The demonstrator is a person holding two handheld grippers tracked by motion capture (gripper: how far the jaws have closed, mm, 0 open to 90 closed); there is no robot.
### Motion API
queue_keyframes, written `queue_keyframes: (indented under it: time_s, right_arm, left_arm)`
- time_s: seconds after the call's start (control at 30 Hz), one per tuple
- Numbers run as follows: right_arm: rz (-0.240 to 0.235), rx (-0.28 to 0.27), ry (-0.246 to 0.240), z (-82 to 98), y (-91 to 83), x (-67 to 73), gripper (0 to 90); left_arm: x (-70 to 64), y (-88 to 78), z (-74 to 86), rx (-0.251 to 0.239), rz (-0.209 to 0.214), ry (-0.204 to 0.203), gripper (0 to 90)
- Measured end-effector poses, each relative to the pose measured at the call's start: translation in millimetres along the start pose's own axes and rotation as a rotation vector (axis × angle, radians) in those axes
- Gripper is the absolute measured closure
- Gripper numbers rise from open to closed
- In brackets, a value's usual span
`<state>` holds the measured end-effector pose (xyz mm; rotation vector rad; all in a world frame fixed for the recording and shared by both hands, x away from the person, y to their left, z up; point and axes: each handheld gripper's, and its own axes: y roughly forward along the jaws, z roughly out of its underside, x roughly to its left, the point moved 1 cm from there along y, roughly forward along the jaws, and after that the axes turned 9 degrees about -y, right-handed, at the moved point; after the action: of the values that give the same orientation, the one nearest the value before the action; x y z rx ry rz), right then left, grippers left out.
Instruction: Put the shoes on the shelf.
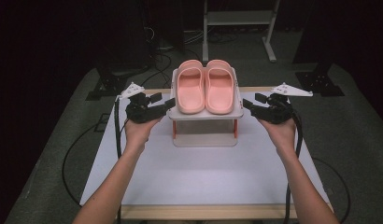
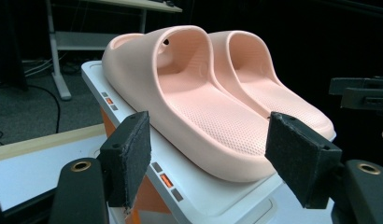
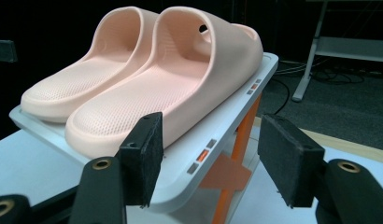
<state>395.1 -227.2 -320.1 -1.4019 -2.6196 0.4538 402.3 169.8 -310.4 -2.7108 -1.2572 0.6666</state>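
Observation:
A pair of pink slippers, left one [image 1: 190, 88] and right one [image 1: 219, 88], lies side by side on the top shelf [image 1: 206, 115] of a small white rack with orange legs [image 1: 235, 128]. My left gripper [image 1: 164, 101] is held at the shelf's left edge, open, with nothing between its jaws. In the left gripper view the near slipper [image 2: 194, 107] and the shelf rim [image 2: 217, 191] lie just beyond the left gripper [image 2: 210, 135]. My right gripper [image 1: 253, 101] mirrors it at the shelf's right edge, open and holding nothing. In the right gripper view the shelf rim [image 3: 227, 126] and the near slipper [image 3: 180, 79] sit ahead of the right gripper [image 3: 213, 140].
The rack stands at the back middle of a white tabletop [image 1: 203, 172] with a wooden front edge. A metal frame [image 1: 236, 18] stands on the dark floor behind the table. Cables [image 1: 73, 154] trail on the floor at the left.

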Motion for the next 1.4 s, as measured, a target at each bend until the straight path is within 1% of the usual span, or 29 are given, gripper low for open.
queue_keyframes:
  time_s: [0.03, 0.07, 0.17, 0.2, 0.3, 0.33, 0.43, 0.5, 0.53, 0.63, 0.67, 0.73, 0.87, 0.9, 1.0, 1.13, 1.17, 1.4]
  right_arm:
    - [-0.002, -0.001, -0.002, 1.3, -1.3, -0.3, 39.4]
    - [-0.003, -0.001, 0.002, 3.6, -4.1, 0.2, 38.9]
    - [-0.005, 0.001, 0.003, 5.4, -5.8, 0.5, 38.3]
    - [-0.003, -0.003, -0.003, 6.8, -7.1, 0.2, 38.1]
    - [0.000, -0.005, -0.002, 11.0, -9.8, 0.3, 36.6]
    - [0.001, -0.004, 0.000, 12.6, -10.8, 0.0, 36.6]
    - [0.003, 0.006, 0.003, 18.0, -13.1, -1.2, 36.1]
    - [0.005, 0.006, 0.007, 21.0, -14.6, -1.9, 36.1]
    - [0.007, 0.008, 0.009, 22.9, -15.4, -2.4, 35.8]
    - [0.008, 0.005, 0.011, 26.7, -17.1, -2.6, 35.2]
    - [0.008, 0.009, 0.011, 27.9, -17.7, -2.7, 35.0]
    - [0.008, 0.013, 0.014, 30.1, -18.6, -2.0, 34.8]
    - [0.001, 0.013, 0.012, 34.2, -20.4, -1.2, 34.3]
    - [-0.001, 0.010, 0.019, 35.5, -21.0, -0.8, 34.2]
    - [-0.004, 0.008, 0.020, 39.6, -22.6, -0.2, 33.9]
    - [-0.004, 0.015, 0.018, 44.6, -24.7, 0.4, 33.8]
    - [-0.004, 0.015, 0.017, 45.6, -25.2, 0.6, 33.4]
    - [-0.002, 0.013, 0.018, 53.4, -29.0, 1.1, 32.6]
  left_arm:
    - [-0.8, -0.6, 0.4, -0.005, 0.000, -0.004, 30.5]
    - [-0.9, -2.3, 1.0, -0.004, 0.001, 0.002, 30.0]
    - [-1.4, -5.1, 2.9, -0.007, 0.000, 0.001, 29.2]
    - [-1.3, -6.1, 4.0, -0.010, 0.002, -0.001, 28.9]
    - [-0.3, -9.2, 6.2, -0.004, 0.002, 0.006, 28.0]
    - [-0.3, -10.2, 7.1, -0.009, 0.003, 0.001, 27.8]
    - [1.1, -14.0, 10.7, -0.004, -0.006, 0.012, 26.7]
    - [2.4, -16.3, 14.7, -0.009, -0.006, -0.001, 26.3]
    - [3.1, -17.4, 15.9, -0.003, -0.006, 0.003, 25.6]
    - [4.5, -19.5, 21.2, -0.010, -0.003, -0.022, 25.0]
    - [4.8, -20.6, 23.4, -0.010, -0.004, -0.023, 24.4]
    - [5.0, -21.7, 25.4, -0.003, -0.004, -0.019, 23.5]
    - [4.2, -23.5, 28.7, -0.009, -0.004, -0.020, 22.1]
    - [4.2, -24.4, 29.4, -0.005, -0.007, -0.010, 21.8]
    - [2.7, -24.7, 33.0, -0.002, -0.001, -0.011, 21.7]
    - [2.2, -25.7, 39.1, 0.001, -0.007, 0.001, 20.4]
    - [1.9, -25.7, 40.5, 0.000, -0.009, -0.004, 19.6]
    - [3.3, -27.2, 49.0, 0.012, -0.013, 0.000, 16.8]
